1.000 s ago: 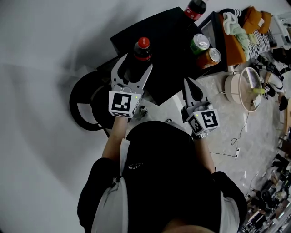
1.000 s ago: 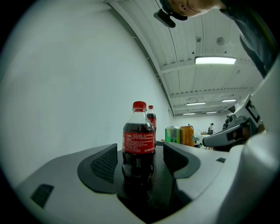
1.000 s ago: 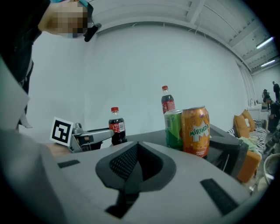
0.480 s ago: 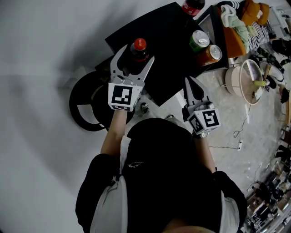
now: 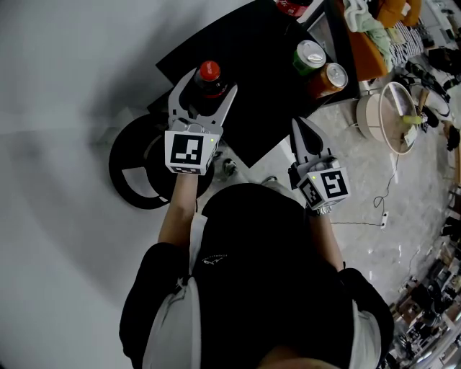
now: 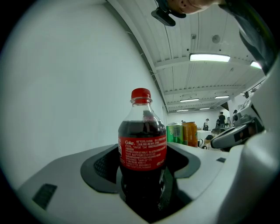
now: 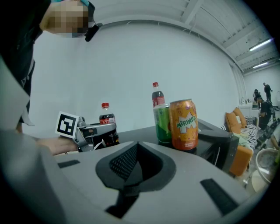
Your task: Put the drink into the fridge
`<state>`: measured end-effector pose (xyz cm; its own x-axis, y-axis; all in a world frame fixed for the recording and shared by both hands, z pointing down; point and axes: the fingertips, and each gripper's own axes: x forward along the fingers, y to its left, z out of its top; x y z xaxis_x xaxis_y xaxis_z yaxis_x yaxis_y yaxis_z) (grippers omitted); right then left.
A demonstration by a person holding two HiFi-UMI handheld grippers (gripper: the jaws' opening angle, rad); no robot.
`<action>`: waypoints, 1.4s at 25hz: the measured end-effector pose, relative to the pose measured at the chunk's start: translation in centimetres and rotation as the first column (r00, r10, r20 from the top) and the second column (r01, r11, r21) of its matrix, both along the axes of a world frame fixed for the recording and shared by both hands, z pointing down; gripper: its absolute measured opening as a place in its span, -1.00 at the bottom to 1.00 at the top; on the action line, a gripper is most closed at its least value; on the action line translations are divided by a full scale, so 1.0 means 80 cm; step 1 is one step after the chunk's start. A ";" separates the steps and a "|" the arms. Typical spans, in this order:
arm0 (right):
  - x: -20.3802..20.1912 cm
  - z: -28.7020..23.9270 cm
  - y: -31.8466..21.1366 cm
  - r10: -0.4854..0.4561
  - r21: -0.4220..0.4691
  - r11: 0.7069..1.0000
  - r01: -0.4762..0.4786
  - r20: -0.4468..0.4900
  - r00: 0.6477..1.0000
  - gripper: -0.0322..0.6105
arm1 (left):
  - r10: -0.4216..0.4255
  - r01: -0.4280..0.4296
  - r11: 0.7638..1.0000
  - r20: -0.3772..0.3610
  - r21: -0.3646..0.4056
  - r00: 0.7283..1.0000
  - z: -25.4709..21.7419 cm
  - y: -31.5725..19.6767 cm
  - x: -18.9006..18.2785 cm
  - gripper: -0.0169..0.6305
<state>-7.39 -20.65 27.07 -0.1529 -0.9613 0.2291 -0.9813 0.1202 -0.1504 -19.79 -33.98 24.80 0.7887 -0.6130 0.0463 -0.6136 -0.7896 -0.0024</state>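
A Coke bottle (image 5: 209,76) with a red cap stands near the left corner of the black table (image 5: 266,108). My left gripper (image 5: 211,83) is open and straddles it, one jaw on each side. In the left gripper view the bottle (image 6: 142,148) sits deep between the jaws of that gripper (image 6: 142,175), with a thin dark gap at each side. My right gripper (image 5: 302,128) hangs shut and empty over the table's near edge. From the right gripper view (image 7: 138,144) the held-out bottle (image 7: 106,118) shows at the left.
A green can (image 5: 310,56) and an orange can (image 5: 333,76) stand at the table's right side, with a second Coke bottle (image 5: 288,7) behind. A black box (image 7: 218,144) sits beside them. On the floor are a black round base (image 5: 137,169), a white round basket (image 5: 392,119) and a cable (image 5: 378,209).
My left gripper has slid forward, so the bottle now stands further in between its jaws. The right gripper has stayed shut and hardly moved.
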 end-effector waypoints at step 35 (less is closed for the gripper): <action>0.052 -0.013 0.105 0.025 0.064 0.998 -0.029 0.057 0.998 -0.86 | -0.020 0.021 1.000 -0.025 0.003 0.999 -0.037 0.108 0.019 0.03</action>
